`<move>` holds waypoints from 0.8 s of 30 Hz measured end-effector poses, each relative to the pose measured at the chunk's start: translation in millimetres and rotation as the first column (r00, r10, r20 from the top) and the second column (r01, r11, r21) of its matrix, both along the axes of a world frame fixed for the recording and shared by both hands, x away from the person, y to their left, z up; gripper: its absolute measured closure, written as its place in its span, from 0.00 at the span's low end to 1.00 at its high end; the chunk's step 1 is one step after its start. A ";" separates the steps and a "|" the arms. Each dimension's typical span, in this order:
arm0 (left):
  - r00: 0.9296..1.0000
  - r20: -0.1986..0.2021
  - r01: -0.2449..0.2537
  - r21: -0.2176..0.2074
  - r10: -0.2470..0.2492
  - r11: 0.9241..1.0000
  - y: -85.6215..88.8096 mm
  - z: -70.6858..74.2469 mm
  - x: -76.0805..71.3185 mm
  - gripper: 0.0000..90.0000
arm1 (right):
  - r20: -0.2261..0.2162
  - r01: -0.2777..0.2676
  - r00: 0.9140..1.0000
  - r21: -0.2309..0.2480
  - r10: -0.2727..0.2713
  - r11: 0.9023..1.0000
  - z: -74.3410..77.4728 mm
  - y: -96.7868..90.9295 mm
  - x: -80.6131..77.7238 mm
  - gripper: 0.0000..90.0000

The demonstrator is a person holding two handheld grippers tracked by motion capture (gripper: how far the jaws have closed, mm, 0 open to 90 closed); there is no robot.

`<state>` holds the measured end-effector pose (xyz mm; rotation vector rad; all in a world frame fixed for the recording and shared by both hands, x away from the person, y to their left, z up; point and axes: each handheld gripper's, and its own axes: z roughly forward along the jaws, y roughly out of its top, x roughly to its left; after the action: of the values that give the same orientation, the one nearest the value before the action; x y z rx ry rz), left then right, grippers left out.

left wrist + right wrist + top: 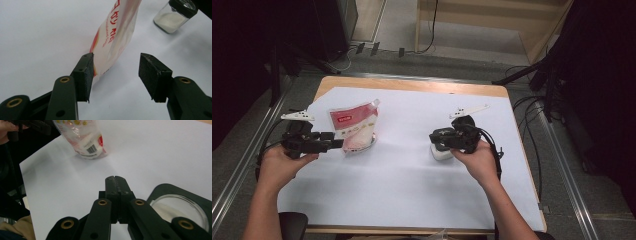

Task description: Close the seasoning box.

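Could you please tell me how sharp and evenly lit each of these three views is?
High view: the white table cover is bright, the surroundings nearly black, detail soft. Left gripper view: the red-and-white plastic pouch and the glass jar with a black rim look soft. Right gripper view: the shut right gripper is crisp, the pouch slightly blurred.

A wooden table (412, 84) carries a white sheet (402, 175) over most of its top. On the sheet stand a red-and-white pouch (354, 127) at the left and a glass jar (441, 152) of white powder, well apart.
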<state>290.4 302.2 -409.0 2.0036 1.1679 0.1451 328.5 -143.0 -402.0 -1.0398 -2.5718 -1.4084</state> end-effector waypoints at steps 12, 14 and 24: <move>1.000 -0.004 -0.008 0.004 0.008 1.000 12.2 -7.4 1.4 0.51 | 0.018 0.071 0.997 -0.008 -0.071 0.997 19.6 -37.3 8.6 1.00; 1.000 -0.003 -0.008 0.001 0.008 1.000 12.6 -7.9 1.6 0.51 | 0.022 0.079 0.997 -0.004 -0.079 0.997 21.0 -41.0 9.4 1.00; 1.000 -0.008 -0.014 -0.012 0.014 1.000 12.4 -11.1 3.1 0.50 | 0.063 0.163 0.985 0.005 -0.163 0.987 38.5 -76.0 10.7 1.00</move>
<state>293.5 314.6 -420.0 1.9877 1.1852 0.1375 339.2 -219.0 -363.5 -1.2512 -2.5825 -1.4993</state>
